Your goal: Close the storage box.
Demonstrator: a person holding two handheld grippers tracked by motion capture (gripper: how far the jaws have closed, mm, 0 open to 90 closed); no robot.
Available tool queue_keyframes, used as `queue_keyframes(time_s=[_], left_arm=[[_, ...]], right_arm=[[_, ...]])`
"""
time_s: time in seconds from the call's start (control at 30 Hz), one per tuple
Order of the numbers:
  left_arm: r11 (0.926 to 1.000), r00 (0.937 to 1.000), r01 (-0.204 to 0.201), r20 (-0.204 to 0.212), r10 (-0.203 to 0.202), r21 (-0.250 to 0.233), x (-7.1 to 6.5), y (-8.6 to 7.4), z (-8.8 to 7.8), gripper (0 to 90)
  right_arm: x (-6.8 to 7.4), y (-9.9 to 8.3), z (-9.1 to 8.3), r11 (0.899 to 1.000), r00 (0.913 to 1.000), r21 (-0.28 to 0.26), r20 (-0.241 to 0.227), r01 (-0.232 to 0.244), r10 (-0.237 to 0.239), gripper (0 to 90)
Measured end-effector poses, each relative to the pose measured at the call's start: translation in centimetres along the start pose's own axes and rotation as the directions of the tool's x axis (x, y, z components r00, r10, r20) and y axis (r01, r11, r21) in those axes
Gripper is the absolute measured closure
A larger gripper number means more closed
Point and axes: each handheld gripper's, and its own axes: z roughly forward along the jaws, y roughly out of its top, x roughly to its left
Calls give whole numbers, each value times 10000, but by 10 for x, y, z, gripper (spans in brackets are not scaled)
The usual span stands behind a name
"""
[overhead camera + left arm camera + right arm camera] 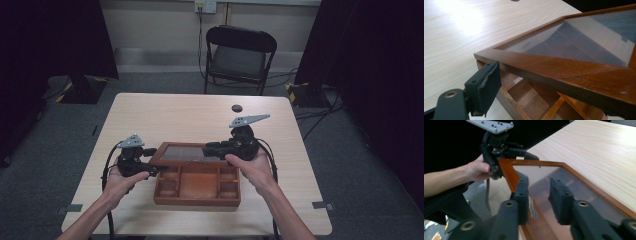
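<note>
At table's near edge: wooden box (pixel 197 201), compartments exposed. Step judged: lid-opening, midway. At nine o'clock of box, left gripper (pixel 155 169), seemingly pinching corner of glass lid (pixel 182 151); second pad hidden, so grip not certain. Lid tilted up, hinged along far side. At one o'clock, right gripper (pixel 207 149), pads narrowly apart astride lid's frame rail; contact unclear. Next: swing lid further back, steady grip, no twisting. Beyond, at twelve, small dark disc (pixel 236 108).
</note>
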Motion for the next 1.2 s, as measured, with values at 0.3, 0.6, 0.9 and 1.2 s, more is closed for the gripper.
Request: queue_keyframes(time_s=[0.3, 0.6, 0.9, 1.2], left_arm=[[9999, 10000, 42, -58, -43, -117, -2, -3, 0, 172], [9999, 10000, -95, -15, 95, -35, -1, -3, 1, 170], [9999, 9999, -66, -78, 67, 135, 2, -6, 4, 179], [9994, 9997, -99, -203, 106, 337, 3, -11, 2, 185]], right_arm=[[5, -6, 23, 9959, 9976, 873, -663, 243, -185, 770], [-2, -9, 29, 9945, 9959, 1048, -897, -49, 144, 767], [-2, -11, 35, 9927, 9945, 1203, -1034, -14, 139, 814], [0, -14, 35, 9887, 9948, 1455, -999, 358, -213, 817]])
